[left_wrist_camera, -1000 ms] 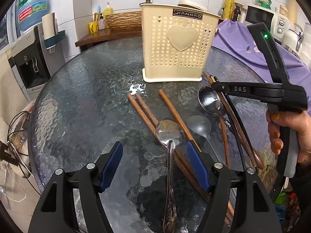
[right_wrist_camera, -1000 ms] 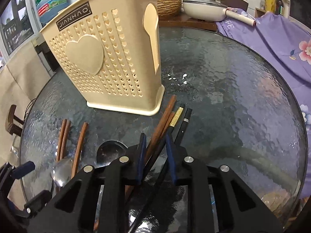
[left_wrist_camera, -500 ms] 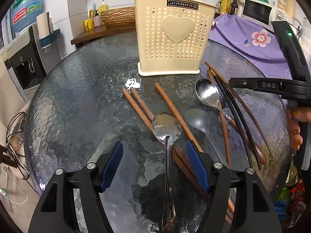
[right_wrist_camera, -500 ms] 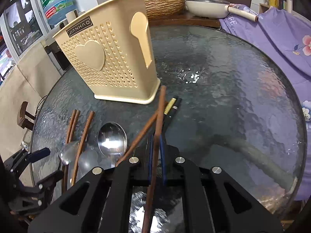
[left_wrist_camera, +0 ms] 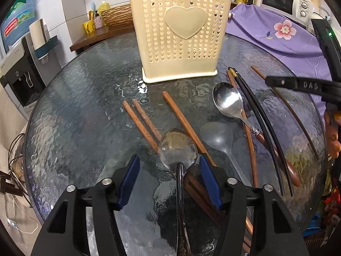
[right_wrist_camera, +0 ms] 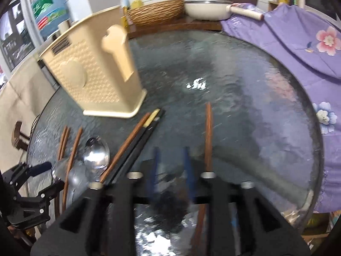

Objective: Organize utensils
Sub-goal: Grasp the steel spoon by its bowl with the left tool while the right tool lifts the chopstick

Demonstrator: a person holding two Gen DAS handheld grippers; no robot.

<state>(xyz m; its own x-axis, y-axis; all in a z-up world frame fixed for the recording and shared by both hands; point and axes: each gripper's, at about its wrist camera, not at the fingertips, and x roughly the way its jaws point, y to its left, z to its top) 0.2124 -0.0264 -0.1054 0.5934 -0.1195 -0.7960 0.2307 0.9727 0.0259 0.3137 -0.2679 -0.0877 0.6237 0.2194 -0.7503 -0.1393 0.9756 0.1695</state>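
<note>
A cream perforated utensil holder (left_wrist_camera: 181, 36) (right_wrist_camera: 96, 81) stands at the back of the round glass table (left_wrist_camera: 85, 111). A metal spoon with a dark handle (left_wrist_camera: 178, 149) lies across brown chopsticks (left_wrist_camera: 140, 123). My left gripper (left_wrist_camera: 169, 170) straddles its neck with jaws closing, and the pads are clear of it. To the right lie a steel spoon (left_wrist_camera: 229, 102), a clear plastic spoon (left_wrist_camera: 217, 136) and black chopsticks (left_wrist_camera: 255, 115). My right gripper (right_wrist_camera: 170, 162), blurred, is opening with nothing between its jaws. One brown chopstick (right_wrist_camera: 207, 132) lies just right of it.
A purple flowered cloth (right_wrist_camera: 298, 49) covers the table's right side. Behind the table are a wicker basket (right_wrist_camera: 155, 12), a white pan (right_wrist_camera: 206, 8), a microwave (left_wrist_camera: 281, 0) and a water dispenser (left_wrist_camera: 19, 68). A hand (left_wrist_camera: 332, 132) holds the right gripper.
The right gripper, shut on a brown chopstick, swung it to the right and opened, leaving it on the glass. The left gripper came closer over the dark-handled spoon and its jaws narrowed.
</note>
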